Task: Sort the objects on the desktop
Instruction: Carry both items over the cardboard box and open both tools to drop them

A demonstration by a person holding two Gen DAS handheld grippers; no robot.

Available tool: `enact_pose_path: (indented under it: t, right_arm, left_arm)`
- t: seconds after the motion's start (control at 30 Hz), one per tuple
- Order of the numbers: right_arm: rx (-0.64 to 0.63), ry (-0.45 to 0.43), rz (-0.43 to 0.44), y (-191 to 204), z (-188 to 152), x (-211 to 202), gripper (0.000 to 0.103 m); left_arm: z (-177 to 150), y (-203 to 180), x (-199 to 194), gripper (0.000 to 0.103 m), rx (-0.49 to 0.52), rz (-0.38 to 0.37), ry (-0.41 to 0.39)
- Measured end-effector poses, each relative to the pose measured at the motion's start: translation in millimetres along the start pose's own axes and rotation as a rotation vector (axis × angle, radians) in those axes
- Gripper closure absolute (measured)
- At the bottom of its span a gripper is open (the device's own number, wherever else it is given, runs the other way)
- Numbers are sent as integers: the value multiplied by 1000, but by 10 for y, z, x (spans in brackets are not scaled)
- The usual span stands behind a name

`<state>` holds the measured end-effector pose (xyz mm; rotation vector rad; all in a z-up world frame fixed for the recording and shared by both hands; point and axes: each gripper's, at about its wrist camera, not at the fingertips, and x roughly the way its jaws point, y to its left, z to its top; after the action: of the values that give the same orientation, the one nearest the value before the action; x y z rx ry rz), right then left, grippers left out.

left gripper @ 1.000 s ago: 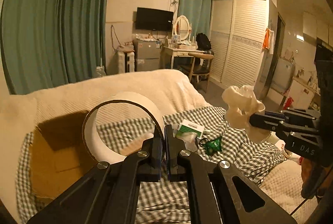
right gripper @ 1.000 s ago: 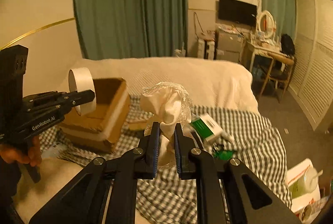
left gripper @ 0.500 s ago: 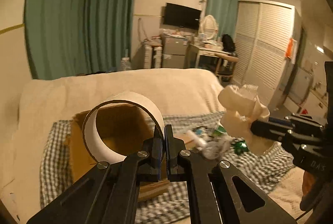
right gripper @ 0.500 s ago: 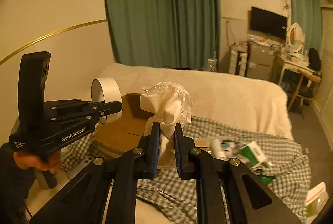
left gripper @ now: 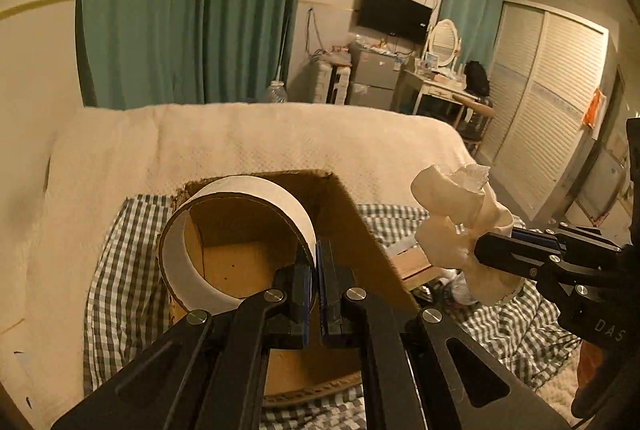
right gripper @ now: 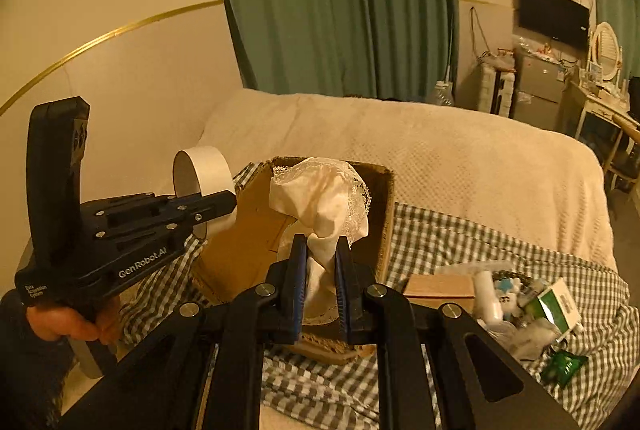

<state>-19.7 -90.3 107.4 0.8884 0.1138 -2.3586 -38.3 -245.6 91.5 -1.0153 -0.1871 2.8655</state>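
Observation:
My left gripper (left gripper: pixel 313 262) is shut on the rim of a white tape roll (left gripper: pixel 236 242) and holds it over the open cardboard box (left gripper: pixel 352 230). In the right wrist view the left gripper (right gripper: pixel 228 200) holds the roll (right gripper: pixel 202 172) at the box's left edge. My right gripper (right gripper: pixel 322 250) is shut on a cream lace-edged cloth (right gripper: pixel 320 198) just above the box (right gripper: pixel 384 230). In the left wrist view the right gripper (left gripper: pixel 480 250) and the cloth (left gripper: pixel 460 214) are to the right of the box.
The box stands on a grey checked cloth (right gripper: pixel 448 234) over a cream blanket (right gripper: pixel 440 150). Several small items lie right of the box: a green-and-white carton (right gripper: pixel 558 304), a white tube (right gripper: pixel 488 294), a green wrapper (right gripper: pixel 564 366), a flat brown card (right gripper: pixel 440 286).
Both grippers swung left toward the box, each keeping its hold. The tape roll now hangs over the box opening and the cloth is at the box's near side.

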Motion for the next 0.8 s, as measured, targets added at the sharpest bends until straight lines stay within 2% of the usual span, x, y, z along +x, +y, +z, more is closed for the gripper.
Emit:
enact_pose_path:
  t: [0.33,0.5,0.6,0.8]
  right_arm:
    - [4,73,21,-88,46,701,91]
    - [26,112,51,-139,20,1187,91]
    - [37,137,58,-225,13,1568,91]
    - [28,195,49,-334,-101,2058,91]
  left_arm:
    - [-82,267,597,100,-31,22,54]
    - [-114,384,995,100,-42,35,81]
    - [-134,507,1255,100,-86,38,117]
    - [-186,641,1392,100,-140,16,157]
